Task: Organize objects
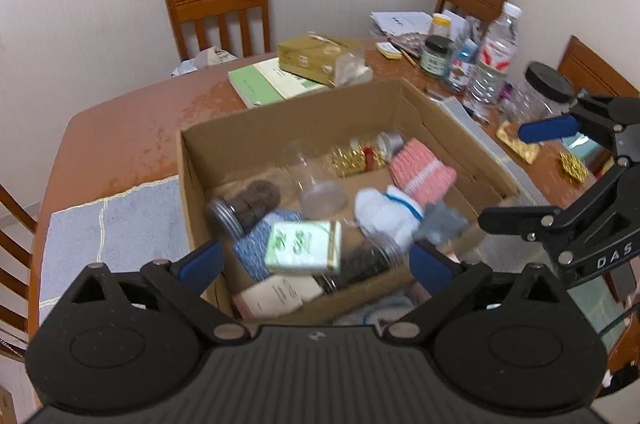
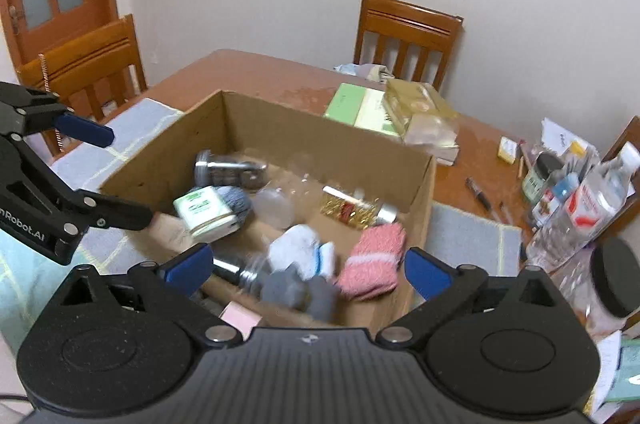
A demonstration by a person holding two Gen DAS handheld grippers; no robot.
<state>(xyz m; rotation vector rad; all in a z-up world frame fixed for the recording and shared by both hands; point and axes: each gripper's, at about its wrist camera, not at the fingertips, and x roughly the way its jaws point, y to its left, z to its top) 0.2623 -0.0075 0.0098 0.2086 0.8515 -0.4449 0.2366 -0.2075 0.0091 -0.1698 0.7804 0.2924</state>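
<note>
1. Right now the left gripper [image 1: 316, 260] hangs over the near edge of the cardboard box [image 1: 288, 104], its blue pads spread wide with nothing pressed between them. The green-and-white carton [image 1: 306, 246] shows in the gap between the fingers, blurred, lying on top of the other contents rather than held.

2. Likewise the right gripper [image 2: 308, 270] stands wide apart and grips nothing. Between its fingers, in its own view, lie the grey plush piece [image 2: 298, 290], the white sock [image 2: 302, 254] and the pink sock [image 2: 374, 256], all inside the box near its front wall.

3. Most of the task's things already sit in the box: two dark-filled jars on their sides, a clear plastic cup, a gold-wrapped packet, the socks and a blue knitted item under the carton. Other clutter stays out on the wooden table [image 1: 120, 144], well apart from both grippers, such as the water bottle [image 1: 494, 56] and the black-lidded clear jar [image 1: 540, 92] beyond the box's right side.

4. Judging by position, the relation that matters is side. The remaining loose things lie to the right of the box, so the right gripper is the nearer one; in the left wrist view it already reaches out over that side. The bottle stands upright, so a level approach across its body looks the likely grasp.

5. One risk: the green carton looks tilted and unsettled on the pile, and could slide if the box is bumped.
</note>
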